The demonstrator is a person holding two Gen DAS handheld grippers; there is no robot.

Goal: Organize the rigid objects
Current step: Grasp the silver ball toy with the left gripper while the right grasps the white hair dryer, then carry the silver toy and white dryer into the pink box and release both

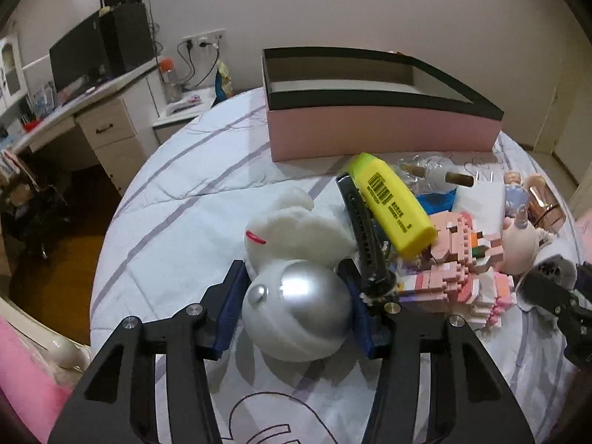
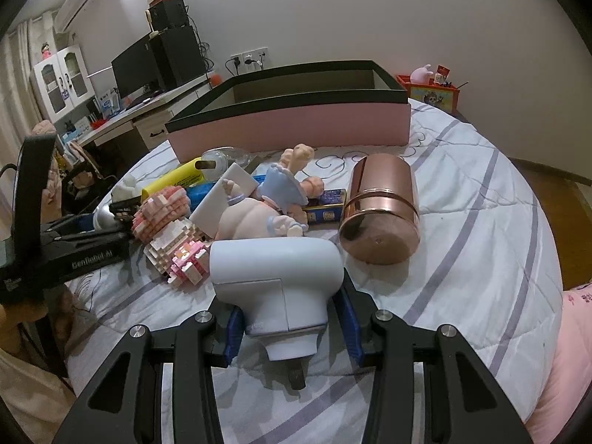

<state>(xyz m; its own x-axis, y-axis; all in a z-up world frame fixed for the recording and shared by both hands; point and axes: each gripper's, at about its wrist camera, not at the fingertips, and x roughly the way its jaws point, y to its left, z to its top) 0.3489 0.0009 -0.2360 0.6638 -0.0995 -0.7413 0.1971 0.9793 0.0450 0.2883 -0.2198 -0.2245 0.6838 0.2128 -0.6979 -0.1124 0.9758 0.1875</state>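
Note:
My left gripper [image 1: 294, 307] has its blue pads on both sides of a white and silver egg-shaped toy [image 1: 299, 314] lying on the bed. My right gripper [image 2: 286, 323] has its pads around the handle of a pale blue hair dryer [image 2: 275, 277]; a slight gap shows on each side. Behind them lies a pile: a yellow highlighter [image 1: 392, 203], a pink brick figure [image 1: 458, 259], a doll [image 2: 259, 214], a copper cylinder [image 2: 381, 211]. An open pink box [image 1: 381, 133] with a dark rim stands at the back.
A white plush [image 1: 296, 222] lies behind the egg toy, with a black comb-like bar [image 1: 362, 229] beside it. A desk with a monitor [image 1: 81, 59] stands left of the bed. A red box [image 2: 433, 92] sits at the back right. The bed edge drops off on the left.

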